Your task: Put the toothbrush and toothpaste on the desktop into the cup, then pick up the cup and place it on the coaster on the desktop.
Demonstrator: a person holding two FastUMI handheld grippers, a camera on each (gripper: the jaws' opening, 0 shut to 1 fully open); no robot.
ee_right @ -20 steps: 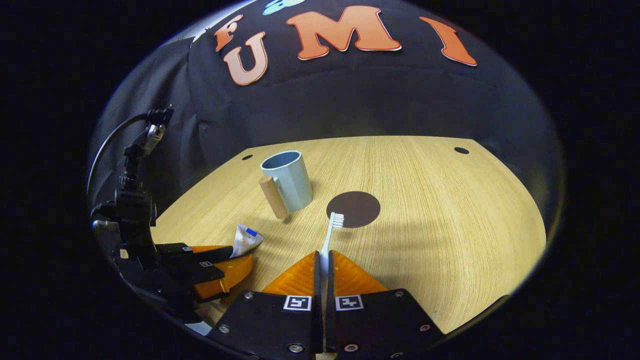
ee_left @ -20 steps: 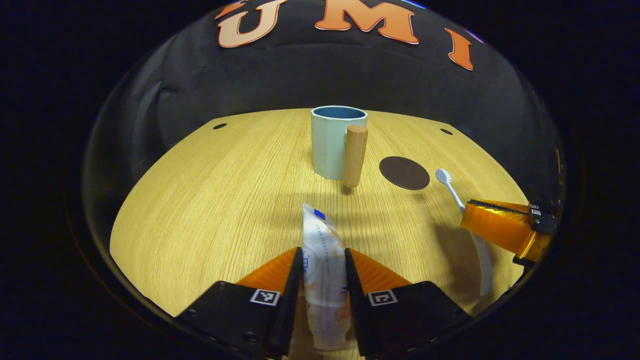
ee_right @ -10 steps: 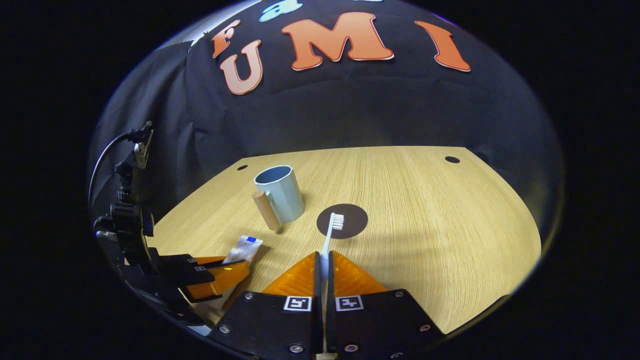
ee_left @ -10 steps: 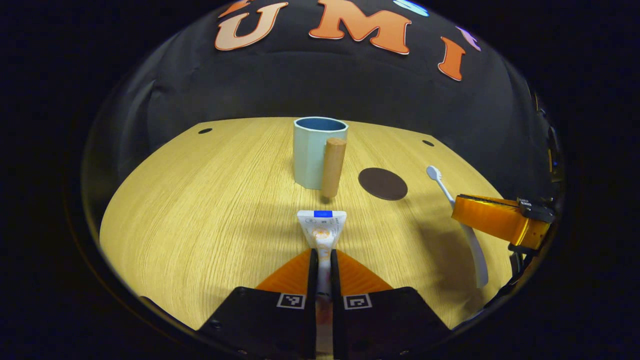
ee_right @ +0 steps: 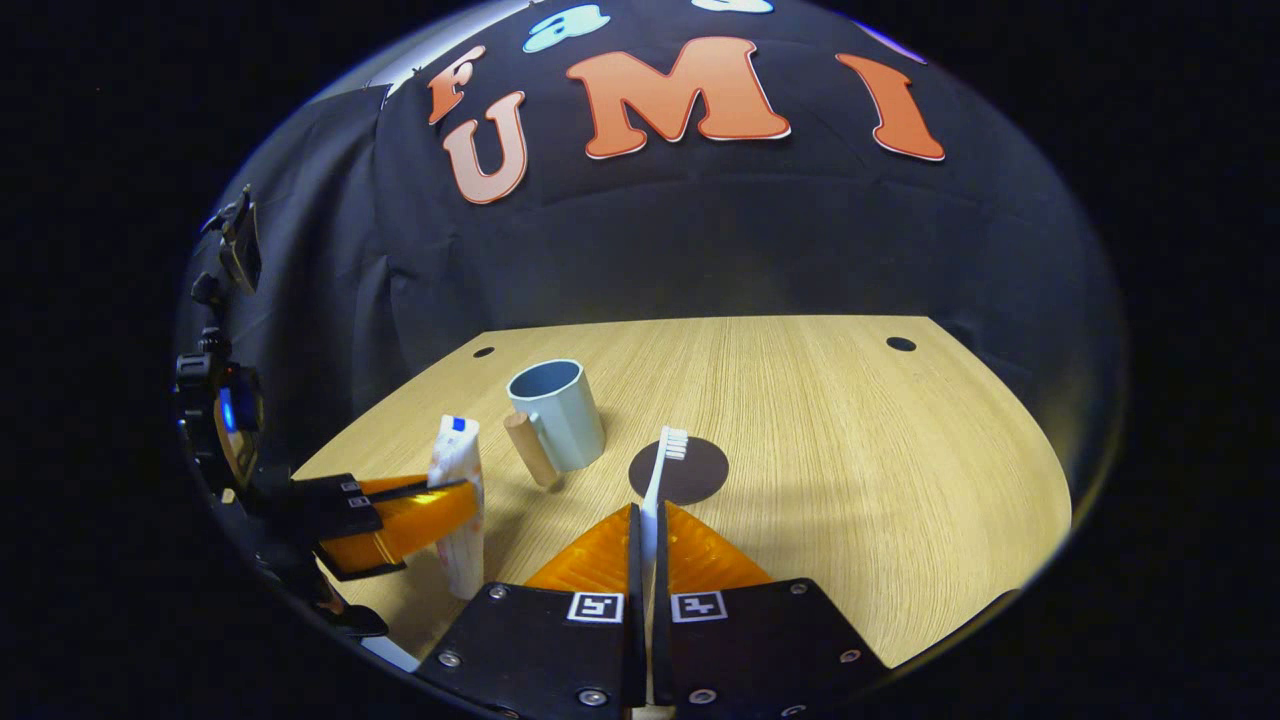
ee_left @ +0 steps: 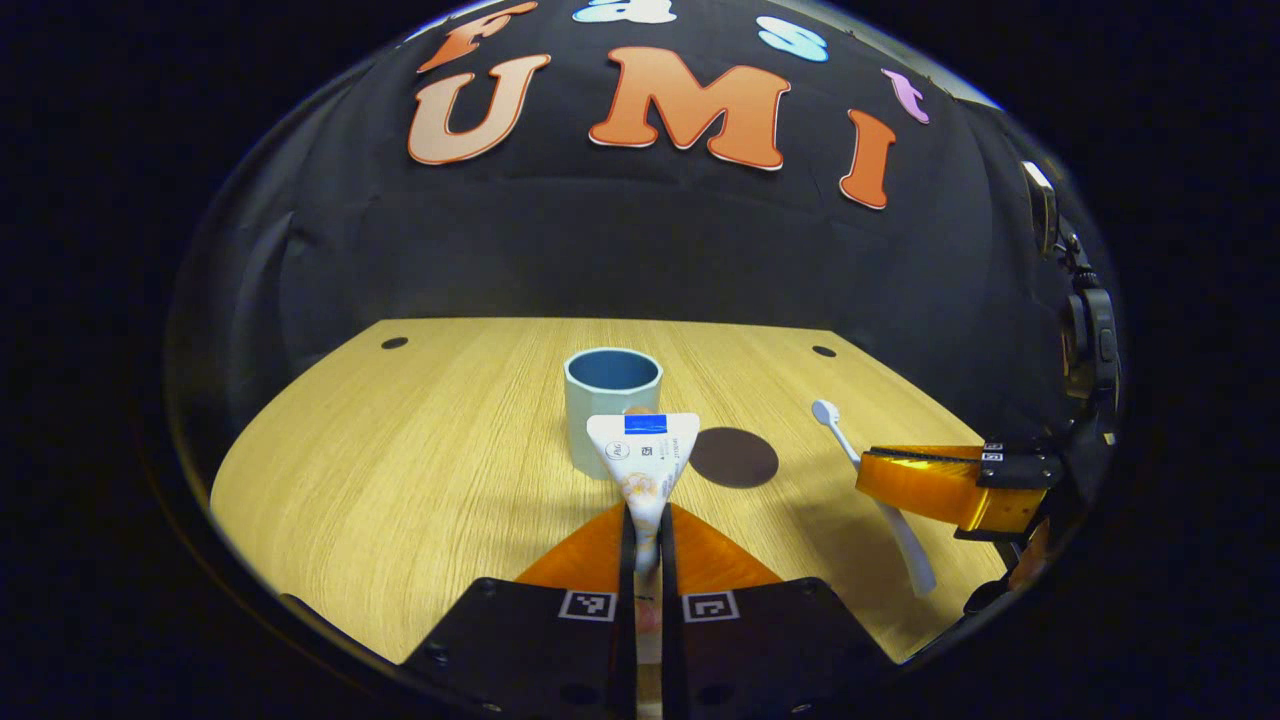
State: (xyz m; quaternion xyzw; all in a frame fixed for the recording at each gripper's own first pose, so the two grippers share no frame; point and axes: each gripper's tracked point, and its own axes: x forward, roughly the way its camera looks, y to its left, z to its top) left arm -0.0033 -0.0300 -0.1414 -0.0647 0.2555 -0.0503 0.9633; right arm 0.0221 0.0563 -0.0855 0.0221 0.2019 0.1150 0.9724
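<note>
My left gripper [ee_left: 645, 525] is shut on a white toothpaste tube [ee_left: 643, 455], held upright above the wooden desktop [ee_left: 420, 470] with its flat crimped end up. Behind the tube stands the pale blue cup [ee_left: 605, 405]; its wooden handle [ee_right: 528, 449] shows in the right gripper view. My right gripper [ee_right: 645, 525] is shut on the handle of a white toothbrush [ee_right: 664, 465], bristles pointing forward over the dark round coaster [ee_right: 690, 475]. In the left gripper view the right gripper [ee_left: 930, 485] holds the toothbrush [ee_left: 850, 450] to the right of the coaster [ee_left: 733, 457]. The right gripper view has the left gripper [ee_right: 400, 515] with the tube [ee_right: 455, 500] at the left.
The cup [ee_right: 557, 412] stands just left of the coaster, near the desktop's middle. Small dark holes [ee_left: 394, 343] [ee_left: 823, 351] mark the far corners of the desktop. The booth's black cloth wall rises right behind the far edge.
My left gripper closed on the toothpaste tube, lifted it off the desktop and tipped it upright. My right gripper rose a little with the toothbrush.
</note>
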